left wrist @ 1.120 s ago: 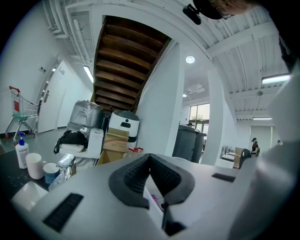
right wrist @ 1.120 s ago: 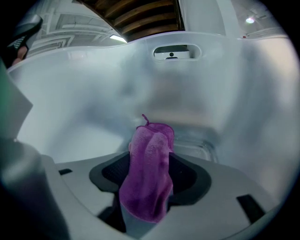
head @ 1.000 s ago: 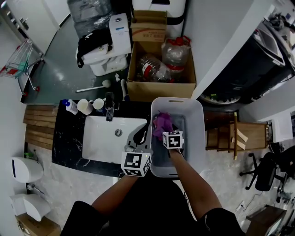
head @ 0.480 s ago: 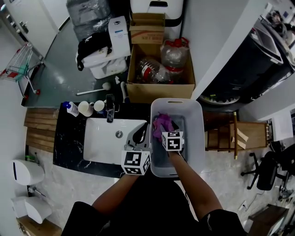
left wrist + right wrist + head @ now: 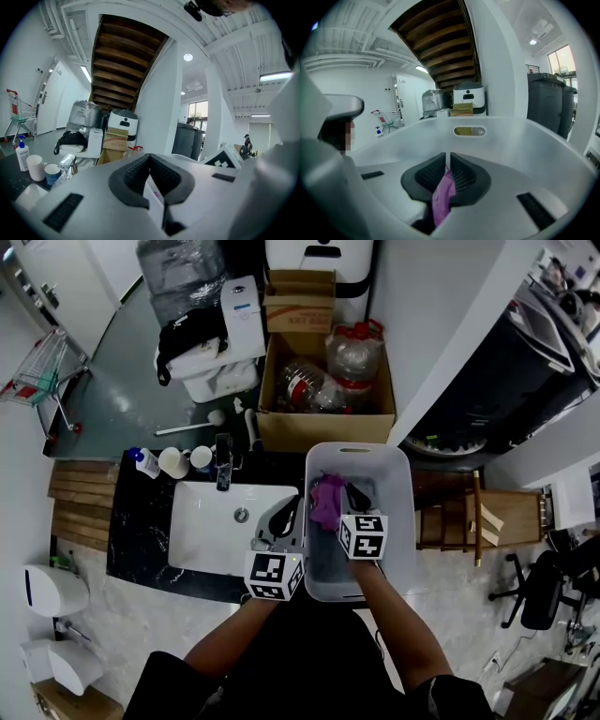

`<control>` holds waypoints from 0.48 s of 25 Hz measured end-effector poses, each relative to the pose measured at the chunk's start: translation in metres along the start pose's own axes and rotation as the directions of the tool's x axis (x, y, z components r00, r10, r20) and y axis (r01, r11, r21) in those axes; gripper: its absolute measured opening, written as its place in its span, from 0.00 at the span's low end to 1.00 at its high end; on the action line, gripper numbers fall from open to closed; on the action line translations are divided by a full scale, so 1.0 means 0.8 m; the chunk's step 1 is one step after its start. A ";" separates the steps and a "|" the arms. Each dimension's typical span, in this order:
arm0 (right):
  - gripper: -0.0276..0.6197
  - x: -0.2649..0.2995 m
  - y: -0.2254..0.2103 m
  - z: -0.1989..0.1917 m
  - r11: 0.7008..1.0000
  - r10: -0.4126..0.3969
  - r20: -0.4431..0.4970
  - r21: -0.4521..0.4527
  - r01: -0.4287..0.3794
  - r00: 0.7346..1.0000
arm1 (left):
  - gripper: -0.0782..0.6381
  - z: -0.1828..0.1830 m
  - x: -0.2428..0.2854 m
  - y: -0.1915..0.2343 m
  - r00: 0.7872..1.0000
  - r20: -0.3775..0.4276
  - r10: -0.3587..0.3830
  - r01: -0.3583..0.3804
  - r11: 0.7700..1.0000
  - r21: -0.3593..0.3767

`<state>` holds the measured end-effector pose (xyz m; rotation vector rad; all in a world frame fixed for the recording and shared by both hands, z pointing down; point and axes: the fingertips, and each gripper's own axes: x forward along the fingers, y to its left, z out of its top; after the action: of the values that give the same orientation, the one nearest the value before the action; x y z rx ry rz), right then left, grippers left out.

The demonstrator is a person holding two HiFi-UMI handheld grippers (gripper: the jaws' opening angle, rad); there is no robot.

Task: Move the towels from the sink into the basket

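Holding a fold of the towel (image 5: 443, 197), your right gripper (image 5: 448, 171) has just closed its jaws on it inside the basket (image 5: 405, 521), probably to rearrange it. Your left gripper (image 5: 150, 164) hovers at the sink's (image 5: 206, 521) right edge, jaws together and empty, out of the way.

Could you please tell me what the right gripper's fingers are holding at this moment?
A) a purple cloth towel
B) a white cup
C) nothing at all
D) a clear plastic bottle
A: in the right gripper view the right gripper has its fingers, which have just been closing, pinched on the purple cloth towel. The towel hangs down from between them, with the wall of the white plastic basket ahead.
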<state>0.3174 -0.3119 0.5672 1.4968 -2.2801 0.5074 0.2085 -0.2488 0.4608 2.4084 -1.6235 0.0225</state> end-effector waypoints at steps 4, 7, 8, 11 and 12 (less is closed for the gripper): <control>0.09 -0.030 0.005 0.036 0.999 0.023 0.071 -0.035 -0.020 0.997 | 0.12 -0.002 -0.004 0.008 1.000 -0.004 0.019 -0.019 1.000 -0.006; 0.09 -0.056 0.008 0.057 0.998 0.024 0.127 -0.053 -0.018 0.992 | 0.12 -0.004 -0.008 0.015 0.999 -0.006 0.034 -0.034 0.999 -0.020; 0.09 -0.064 0.010 0.064 0.998 0.027 0.146 -0.061 -0.019 0.989 | 0.12 -0.002 -0.008 0.016 0.999 0.001 0.035 -0.035 0.999 -0.026; 0.09 -0.085 0.020 0.083 0.996 0.048 0.204 -0.089 -0.030 0.978 | 0.12 0.009 -0.010 0.011 0.999 0.028 0.031 -0.030 0.999 -0.023; 0.09 -0.093 0.023 0.089 0.995 0.054 0.224 -0.096 -0.033 0.973 | 0.12 0.012 -0.011 0.008 0.999 0.031 0.030 -0.029 0.999 -0.019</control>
<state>0.3206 -0.2810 0.4675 1.5300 -2.4764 0.2495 0.1977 -0.2447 0.4516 2.3826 -1.6654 -0.0254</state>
